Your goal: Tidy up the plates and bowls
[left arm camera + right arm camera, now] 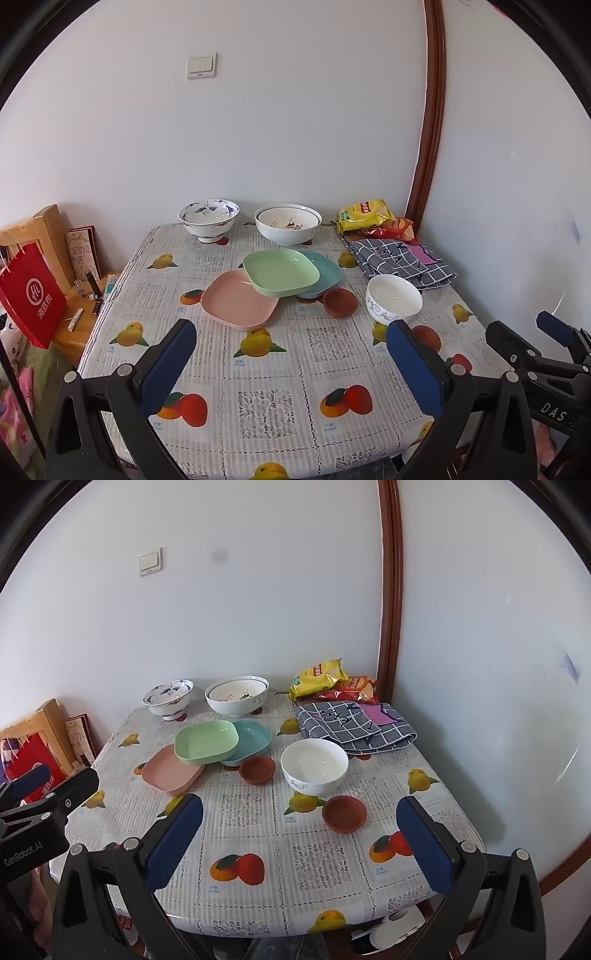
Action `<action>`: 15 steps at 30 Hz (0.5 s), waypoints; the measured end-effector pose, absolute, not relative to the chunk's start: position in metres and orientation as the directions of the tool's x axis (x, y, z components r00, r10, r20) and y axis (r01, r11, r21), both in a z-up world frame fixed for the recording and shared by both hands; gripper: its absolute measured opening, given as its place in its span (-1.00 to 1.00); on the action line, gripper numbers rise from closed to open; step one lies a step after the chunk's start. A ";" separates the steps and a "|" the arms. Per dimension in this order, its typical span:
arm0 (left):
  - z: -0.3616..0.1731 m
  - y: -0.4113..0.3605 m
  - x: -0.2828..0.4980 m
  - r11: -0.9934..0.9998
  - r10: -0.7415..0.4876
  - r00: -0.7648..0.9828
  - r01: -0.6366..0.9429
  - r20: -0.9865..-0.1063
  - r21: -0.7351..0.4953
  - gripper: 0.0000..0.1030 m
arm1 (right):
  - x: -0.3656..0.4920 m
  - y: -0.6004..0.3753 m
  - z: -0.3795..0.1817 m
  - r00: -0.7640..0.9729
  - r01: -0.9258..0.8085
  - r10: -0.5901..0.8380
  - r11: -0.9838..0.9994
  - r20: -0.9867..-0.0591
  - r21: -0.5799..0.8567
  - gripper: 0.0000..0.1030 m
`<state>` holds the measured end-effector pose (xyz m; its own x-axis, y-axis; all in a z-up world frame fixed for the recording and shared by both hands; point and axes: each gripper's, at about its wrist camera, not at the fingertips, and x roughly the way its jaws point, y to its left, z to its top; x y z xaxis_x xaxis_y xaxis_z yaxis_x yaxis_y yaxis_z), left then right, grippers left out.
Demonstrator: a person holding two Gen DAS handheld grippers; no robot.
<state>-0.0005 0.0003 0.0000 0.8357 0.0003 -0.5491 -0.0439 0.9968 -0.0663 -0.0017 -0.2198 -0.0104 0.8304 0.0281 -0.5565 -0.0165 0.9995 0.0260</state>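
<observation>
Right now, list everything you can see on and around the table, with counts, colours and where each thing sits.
Square plates: 3; green over pink and teal; table middle.
Brown dishes: 2; near the white bowl.
White bowl: 1; right of plates.
Patterned bowls: 2; white, one blue-printed; back edge.
Snack bags: 2; yellow, red; back right.
Checked cloth: 1; grey; right.
Red bag: 1; left, off table.
Left gripper: open, empty.
Right gripper: open, empty.

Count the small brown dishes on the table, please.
2. One brown dish sits beside the teal plate, left of the white bowl. The other brown dish sits nearer the camera, in front of that bowl. None seems hidden.
</observation>
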 end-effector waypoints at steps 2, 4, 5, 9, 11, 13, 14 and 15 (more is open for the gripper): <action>-0.001 0.001 -0.001 0.997 -0.001 0.835 -0.043 -0.550 -0.067 1.00 | -0.002 -0.220 -0.011 0.830 -0.015 0.029 0.999 -0.556 0.030 1.00; -0.002 -0.001 0.000 0.997 0.007 0.835 -0.050 -0.550 -0.064 1.00 | -0.002 -0.220 -0.012 0.831 -0.015 0.029 0.999 -0.556 0.030 1.00; -0.002 -0.001 0.000 0.997 0.007 0.835 -0.049 -0.550 -0.063 1.00 | -0.002 -0.220 -0.012 0.831 -0.015 0.029 0.999 -0.556 0.029 1.00; -0.002 0.004 -0.001 0.997 0.006 0.836 -0.049 -0.549 -0.065 1.00 | -0.002 -0.220 -0.013 0.830 -0.016 0.030 0.999 -0.558 0.029 1.00; -0.003 0.003 -0.001 0.996 0.011 0.836 -0.055 -0.549 -0.065 1.00 | -0.001 -0.220 -0.014 0.829 -0.015 0.030 0.999 -0.559 0.031 1.00; -0.002 0.001 0.000 0.997 0.007 0.835 -0.052 -0.550 -0.065 1.00 | -0.001 -0.221 -0.015 0.829 -0.015 0.031 0.999 -0.559 0.032 1.00; -0.002 0.000 0.000 0.997 0.007 0.834 -0.051 -0.551 -0.064 1.00 | -0.001 -0.220 -0.016 0.829 -0.014 0.029 0.999 -0.559 0.032 1.00; -0.003 -0.001 0.000 0.997 0.009 0.834 -0.053 -0.552 -0.063 1.00 | -0.001 -0.220 -0.016 0.830 -0.015 0.030 0.999 -0.557 0.033 1.00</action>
